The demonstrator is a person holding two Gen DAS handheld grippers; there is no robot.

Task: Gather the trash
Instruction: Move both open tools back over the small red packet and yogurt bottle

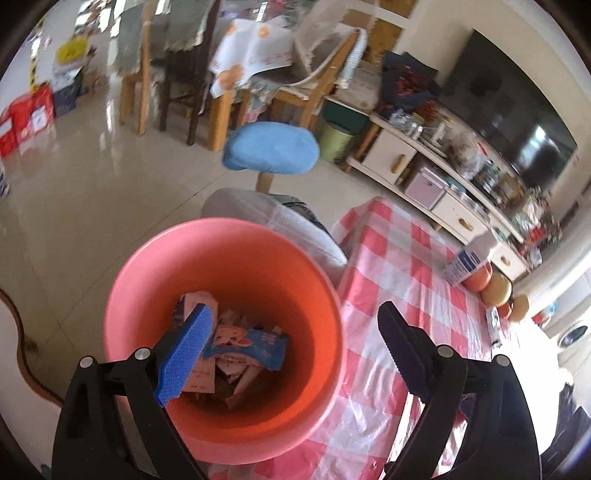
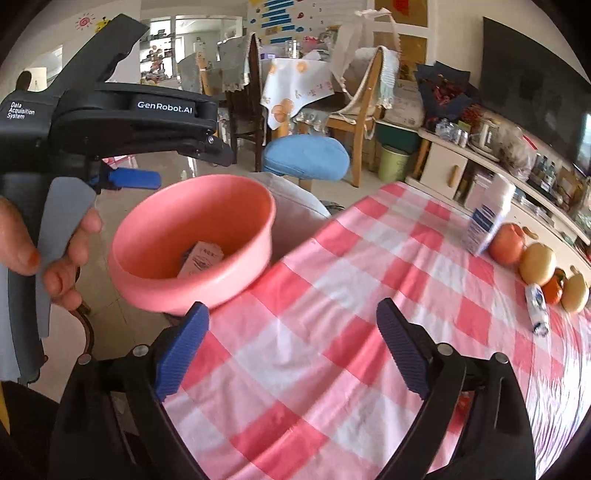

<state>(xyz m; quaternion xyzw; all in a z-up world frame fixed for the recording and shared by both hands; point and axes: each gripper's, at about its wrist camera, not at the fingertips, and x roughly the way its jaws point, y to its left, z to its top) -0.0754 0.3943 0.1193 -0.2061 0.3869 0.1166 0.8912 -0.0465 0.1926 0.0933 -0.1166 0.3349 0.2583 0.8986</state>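
Both tongs, the left gripper [image 1: 291,328] above the pink bin [image 1: 225,236] of wrappers [image 1: 245,341] and the right gripper [image 2: 291,332] over the checked tablecloth [image 2: 332,295], are spread and empty, so we should next reach across for the small tube [image 2: 537,308] beside the fruit [image 2: 537,264].

This is a lived-in family home, an open living and dining room. A table [image 2: 332,295] wears a pink-and-white checked cloth, with fruit [image 2: 537,264] lined along its far edge. Beyond it stand wooden dining chairs [image 2: 364,110] with fabric covers around a dining table under a printed cloth [image 2: 295,88]. A large dark television [image 2: 535,107] hangs above a cream cabinet [image 2: 443,170] crowded with jars and oddments. The tiled floor [image 1: 92,184] shines, and children's stickers [image 2: 90,22] dot the wall.
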